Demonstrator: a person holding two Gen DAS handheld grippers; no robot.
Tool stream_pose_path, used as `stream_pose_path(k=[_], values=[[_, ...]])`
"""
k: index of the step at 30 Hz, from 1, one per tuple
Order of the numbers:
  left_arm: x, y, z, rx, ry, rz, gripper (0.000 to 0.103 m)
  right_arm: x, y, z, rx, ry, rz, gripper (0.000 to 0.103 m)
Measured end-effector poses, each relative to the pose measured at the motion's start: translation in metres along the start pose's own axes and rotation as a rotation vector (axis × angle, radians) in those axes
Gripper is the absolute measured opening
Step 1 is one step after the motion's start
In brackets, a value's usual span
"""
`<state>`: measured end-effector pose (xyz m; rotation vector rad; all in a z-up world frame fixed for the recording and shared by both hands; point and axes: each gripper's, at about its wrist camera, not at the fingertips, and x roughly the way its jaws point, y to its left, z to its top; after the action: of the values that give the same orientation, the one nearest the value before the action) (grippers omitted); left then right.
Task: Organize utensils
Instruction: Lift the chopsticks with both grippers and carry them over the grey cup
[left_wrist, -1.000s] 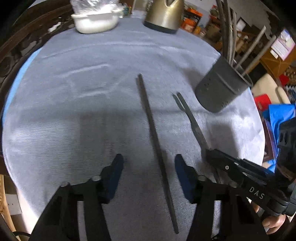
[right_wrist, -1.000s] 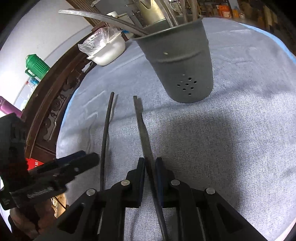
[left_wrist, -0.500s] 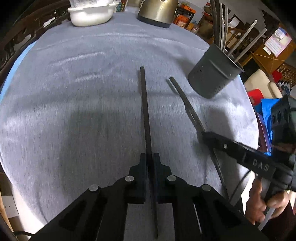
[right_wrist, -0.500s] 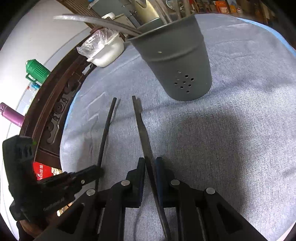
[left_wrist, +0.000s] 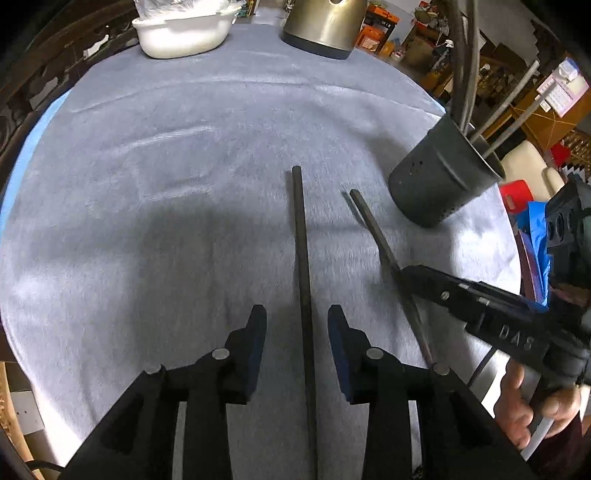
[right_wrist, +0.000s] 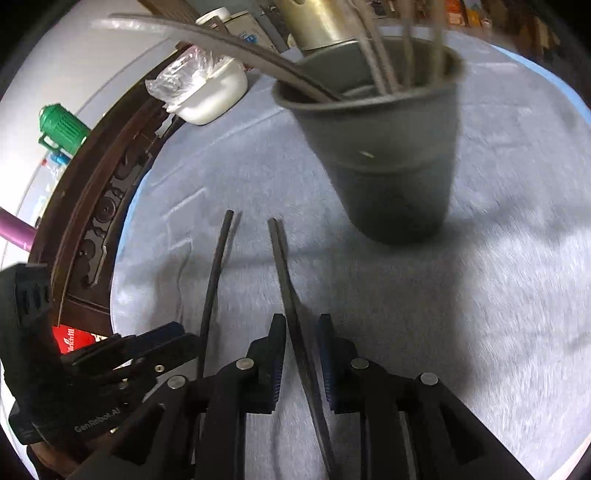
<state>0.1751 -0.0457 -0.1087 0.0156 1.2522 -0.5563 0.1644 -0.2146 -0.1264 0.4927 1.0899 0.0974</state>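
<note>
2 chopsticks (left_wrist: 303, 266) lie beside 1 holder (left_wrist: 439, 181).

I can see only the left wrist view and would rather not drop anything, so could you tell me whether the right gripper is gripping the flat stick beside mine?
Observer: The right wrist view shows the right gripper with its jaws opening. The flat stick runs between the pads, with a gap on each side.
Operator: Thank you. Is the holder's mouth free?
Observer: Only partly. In the grey holder, thin handles stand at the far side, and a long curved handle leans out over its left rim.
</note>
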Motion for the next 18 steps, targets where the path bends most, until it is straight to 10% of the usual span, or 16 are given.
stream_pose_path(k=[10, 18], values=[[0.014, 0.007, 0.026, -0.022, 0.004, -0.032, 0.033, 0.015, 0.015, 0.009, -0.144, -0.005, -0.097, 0.020], [0.022, 0.006, 0.038, -0.017, -0.008, -0.041, 0.007, 0.015, 0.009, 0.010, -0.142, -0.004, -0.099, 0.008]])
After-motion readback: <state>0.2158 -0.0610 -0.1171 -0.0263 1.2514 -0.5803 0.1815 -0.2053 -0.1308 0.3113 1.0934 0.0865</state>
